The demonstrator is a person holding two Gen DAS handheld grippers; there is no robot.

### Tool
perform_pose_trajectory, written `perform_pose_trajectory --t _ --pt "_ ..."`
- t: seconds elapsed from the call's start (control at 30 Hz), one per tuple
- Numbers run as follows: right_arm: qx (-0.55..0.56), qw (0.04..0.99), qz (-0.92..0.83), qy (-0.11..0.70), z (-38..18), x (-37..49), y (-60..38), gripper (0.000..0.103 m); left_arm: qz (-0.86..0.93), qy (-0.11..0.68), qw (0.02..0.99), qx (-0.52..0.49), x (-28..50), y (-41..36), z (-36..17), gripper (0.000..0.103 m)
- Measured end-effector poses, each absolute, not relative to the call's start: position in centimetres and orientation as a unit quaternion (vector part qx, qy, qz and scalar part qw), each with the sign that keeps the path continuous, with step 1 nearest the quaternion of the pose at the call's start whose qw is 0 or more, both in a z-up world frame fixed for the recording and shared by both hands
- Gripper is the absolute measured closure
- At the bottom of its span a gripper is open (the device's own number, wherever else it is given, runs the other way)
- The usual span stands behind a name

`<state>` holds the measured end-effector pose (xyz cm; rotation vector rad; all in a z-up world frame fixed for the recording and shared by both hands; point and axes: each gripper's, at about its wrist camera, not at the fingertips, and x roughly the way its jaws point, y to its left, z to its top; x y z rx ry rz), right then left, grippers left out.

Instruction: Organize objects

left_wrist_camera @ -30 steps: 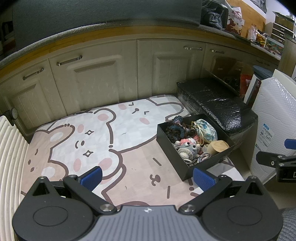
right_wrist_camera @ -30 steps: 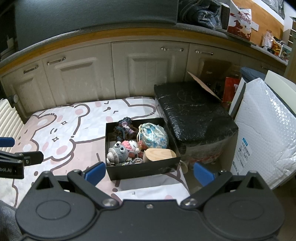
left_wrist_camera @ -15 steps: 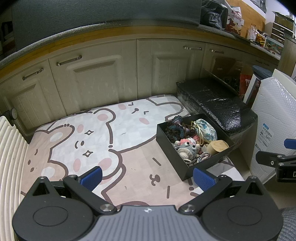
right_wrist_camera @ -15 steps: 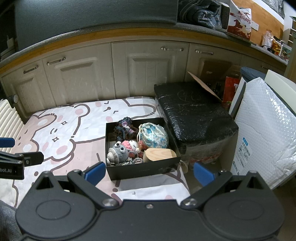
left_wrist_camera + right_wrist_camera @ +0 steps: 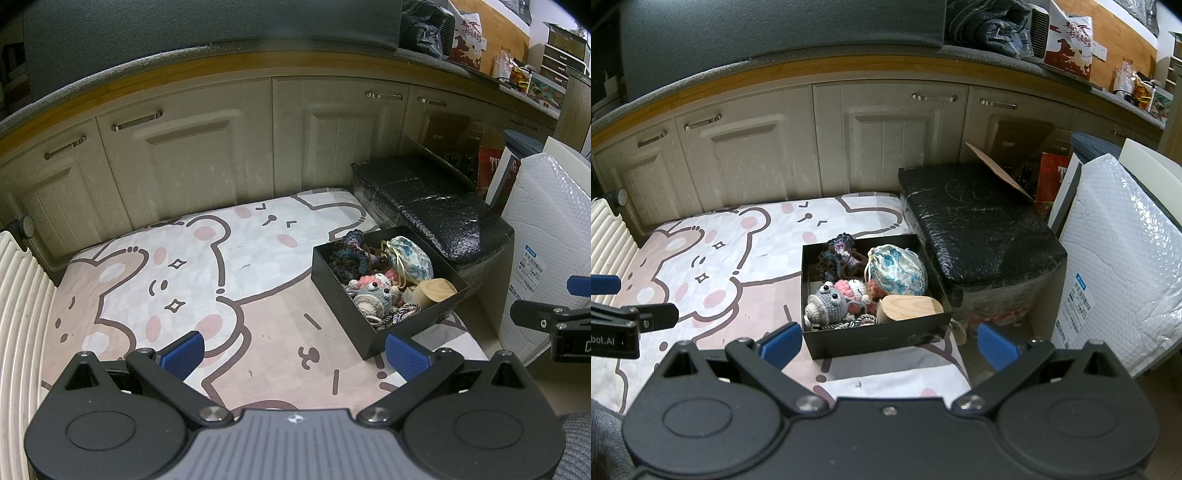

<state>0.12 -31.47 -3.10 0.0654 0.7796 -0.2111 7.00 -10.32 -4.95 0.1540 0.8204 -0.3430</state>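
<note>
A black open box (image 5: 871,341) (image 5: 343,308) stands on a cartoon bear mat (image 5: 192,280) (image 5: 713,266). In it lie a grey crocheted toy (image 5: 827,301) (image 5: 375,297), a pink crocheted toy (image 5: 851,288), a dark yarn piece (image 5: 836,254) (image 5: 347,254), a blue floral drawstring pouch (image 5: 897,271) (image 5: 410,256), a wooden piece (image 5: 910,308) (image 5: 434,291) and a braided cord (image 5: 855,321). My left gripper (image 5: 295,350) is open and empty over the mat, left of the box. My right gripper (image 5: 890,341) is open and empty, just in front of the box.
Cream cabinets (image 5: 207,155) run along the back under a counter. A black wrapped block (image 5: 975,229) (image 5: 436,210) sits right of the box. A bubble-wrap parcel (image 5: 1115,258) leans at far right. A white ribbed radiator (image 5: 18,314) is at left.
</note>
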Motion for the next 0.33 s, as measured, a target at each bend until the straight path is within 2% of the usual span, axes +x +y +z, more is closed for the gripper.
perform_pose_trajectory --t 0.33 --pt "0.032 0.919 -0.103 0.379 -3.09 0.09 -31.45 0.000 -0.166 0.399 0.899 0.074 6.85 -10.54 -4.99 0.000"
